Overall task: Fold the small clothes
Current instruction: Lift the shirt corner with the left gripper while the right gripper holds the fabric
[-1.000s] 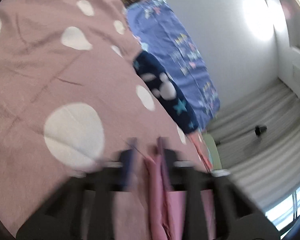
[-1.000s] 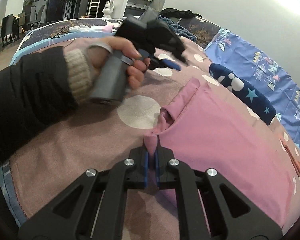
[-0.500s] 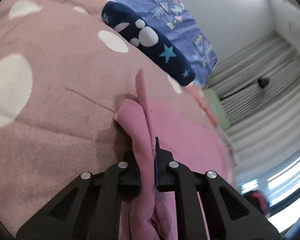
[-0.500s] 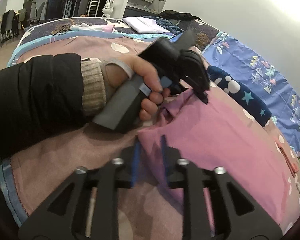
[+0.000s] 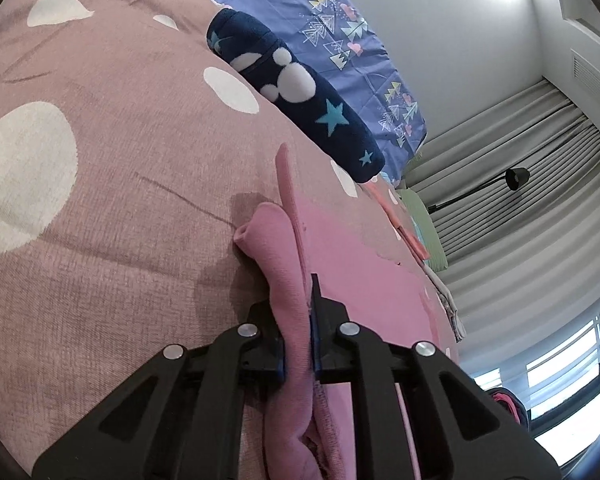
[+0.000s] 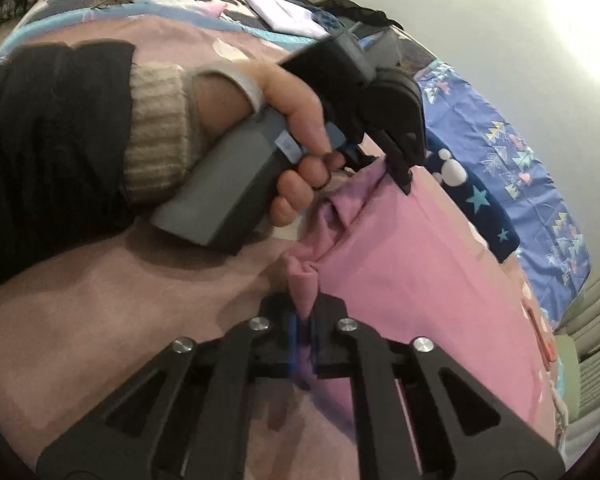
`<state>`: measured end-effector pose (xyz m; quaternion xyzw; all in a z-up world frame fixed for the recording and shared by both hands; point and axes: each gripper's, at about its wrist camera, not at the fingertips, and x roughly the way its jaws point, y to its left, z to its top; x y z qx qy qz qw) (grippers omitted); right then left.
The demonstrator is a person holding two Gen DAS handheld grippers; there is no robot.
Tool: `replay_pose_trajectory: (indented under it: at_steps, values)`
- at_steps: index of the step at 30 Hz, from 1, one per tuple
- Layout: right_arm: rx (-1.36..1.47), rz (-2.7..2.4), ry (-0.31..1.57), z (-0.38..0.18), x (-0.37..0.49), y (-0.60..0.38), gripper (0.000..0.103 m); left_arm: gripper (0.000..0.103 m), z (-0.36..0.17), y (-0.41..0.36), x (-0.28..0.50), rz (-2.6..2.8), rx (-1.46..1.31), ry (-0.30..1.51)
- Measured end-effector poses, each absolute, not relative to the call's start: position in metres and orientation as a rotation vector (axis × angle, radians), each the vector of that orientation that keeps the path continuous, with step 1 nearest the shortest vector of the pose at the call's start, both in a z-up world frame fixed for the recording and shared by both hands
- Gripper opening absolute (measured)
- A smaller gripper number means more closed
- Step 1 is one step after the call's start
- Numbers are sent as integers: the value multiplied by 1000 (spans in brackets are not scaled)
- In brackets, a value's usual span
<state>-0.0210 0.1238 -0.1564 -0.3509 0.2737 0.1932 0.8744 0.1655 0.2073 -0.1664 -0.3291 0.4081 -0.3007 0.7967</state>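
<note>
A small pink garment [image 6: 412,276] lies spread on the mauve bedspread with white dots [image 5: 112,152]. My left gripper [image 5: 298,320] is shut on a bunched edge of the pink garment [image 5: 284,264], low over the bed. In the right wrist view the left gripper [image 6: 396,168] pinches the garment's far corner, held by a hand in a black sleeve. My right gripper [image 6: 305,320] is shut on the garment's near corner, which is pulled up into a small peak.
A rolled navy cloth with stars and white shapes [image 5: 300,96] lies beyond the garment, also in the right wrist view [image 6: 472,200]. A blue patterned sheet [image 5: 340,40] lies behind it. Folded white cloth [image 6: 284,12] sits at the bed's far end. Curtains and a lamp [image 5: 516,178] stand beyond.
The left gripper came down from the bedspread and closed on the garment's far corner. The right gripper opened briefly, then closed again on the near corner.
</note>
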Motion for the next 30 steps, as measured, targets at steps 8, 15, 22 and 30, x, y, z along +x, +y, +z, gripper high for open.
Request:
replay_pose_trajectory:
  at_steps: [8,15,22,30]
  values:
    - [-600,419,521,-133,-25,104,4,11,-169,204,180,-672,-734,951]
    - [-489,423,521,-118,-26,90,4,9,-158,195,182,-640,-648,966]
    - [-364,417,480,-93,-31,61,4,9,-116,179,172,-635,-549,905]
    - [-180,385,495,-68,-26,14,4,9,-91,153,170,-607,-482,905]
